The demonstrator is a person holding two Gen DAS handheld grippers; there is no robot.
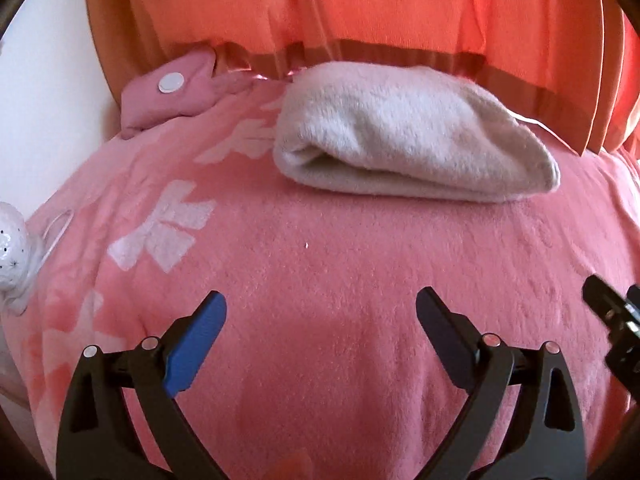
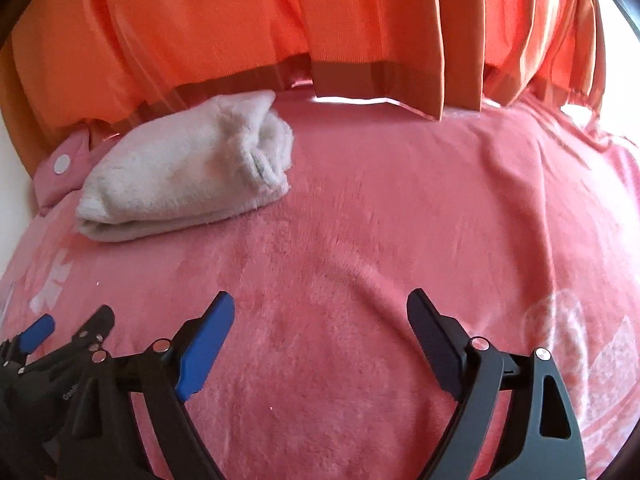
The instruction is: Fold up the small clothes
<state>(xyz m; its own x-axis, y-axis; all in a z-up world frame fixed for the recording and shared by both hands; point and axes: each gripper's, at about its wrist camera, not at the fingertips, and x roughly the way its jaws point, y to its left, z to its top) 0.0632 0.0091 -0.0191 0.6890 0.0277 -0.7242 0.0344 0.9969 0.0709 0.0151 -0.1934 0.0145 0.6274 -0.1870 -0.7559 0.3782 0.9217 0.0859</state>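
Two wrist views over a pink fleece blanket [image 1: 320, 264] printed with pale bow motifs. The folded white fleece garment [image 1: 404, 136] lies near the far edge of the blanket, just below the hem of the orange curtain [image 1: 360, 8]; its rounded fold faces the camera in the left view, and its bunched end [image 2: 268, 152] shows in the right view. A small pink cloth piece with a white snap disc [image 1: 171, 82] sits just beside it, at the blanket's far left corner.

The left gripper [image 1: 320, 312] is released, jaws spread wide with nothing between them, poised over bare blanket well short of the garment. The right gripper [image 2: 320, 312] is likewise released and empty, and each tool shows at the edge of the other's view, so the two stand side by side.

Judged from this layout, the white garment appears finished and set aside, and the step in hand is fetching the next piece. To do it well, keep both jaws wide on approach, come down at a shallow angle, and pinch only the garment's own layer, since the pile of the blanket beneath snags easily. Take opposite corners, one per tool, so the cloth spreads flat before any fold. Avoid brushing the finished bundle; its loose end could unroll.
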